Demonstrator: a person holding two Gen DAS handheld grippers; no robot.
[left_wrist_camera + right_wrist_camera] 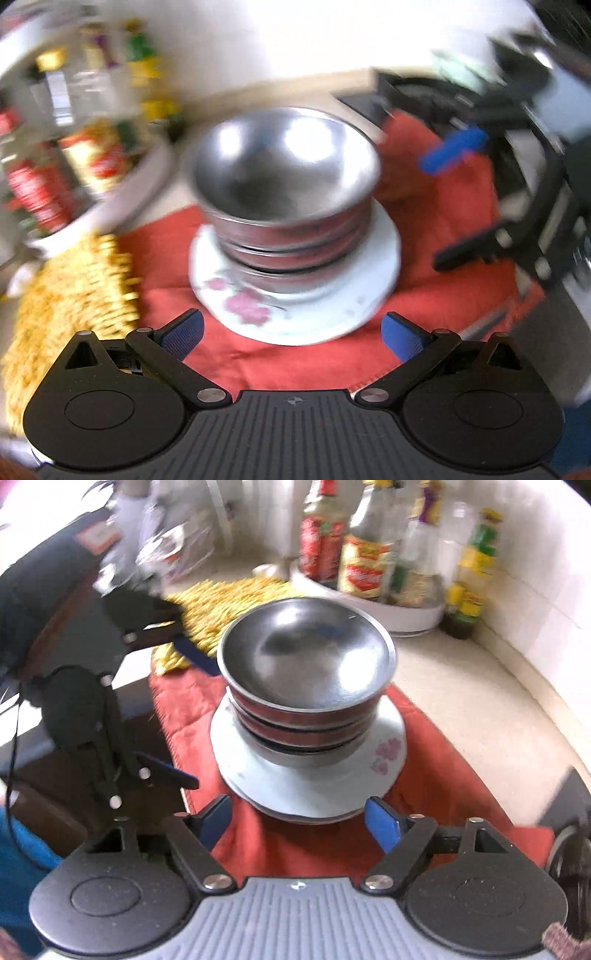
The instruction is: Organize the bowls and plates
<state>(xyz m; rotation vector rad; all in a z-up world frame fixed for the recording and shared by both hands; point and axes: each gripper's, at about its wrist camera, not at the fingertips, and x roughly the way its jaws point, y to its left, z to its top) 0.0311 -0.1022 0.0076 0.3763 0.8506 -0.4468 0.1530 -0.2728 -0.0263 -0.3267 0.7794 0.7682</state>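
A stack of steel bowls (286, 184) stands on a white plate with pink flowers (295, 306), on a red cloth (436, 192). My left gripper (293, 338) is open and empty, just short of the plate's near rim. In the right wrist view the same bowls (306, 672) sit on stacked white plates (306, 779). My right gripper (299, 823) is open and empty, its fingers on either side of the plates' near edge. The left gripper (188, 716) shows at the left there, open. The right gripper (472, 192) shows at the right in the left wrist view.
A white tray (399, 616) of sauce bottles (321, 535) stands behind the stack. A yellow mat (74, 295) lies left of the red cloth. The beige counter (480, 709) runs to a tiled wall (535, 572). A dark appliance (443, 96) sits at back right.
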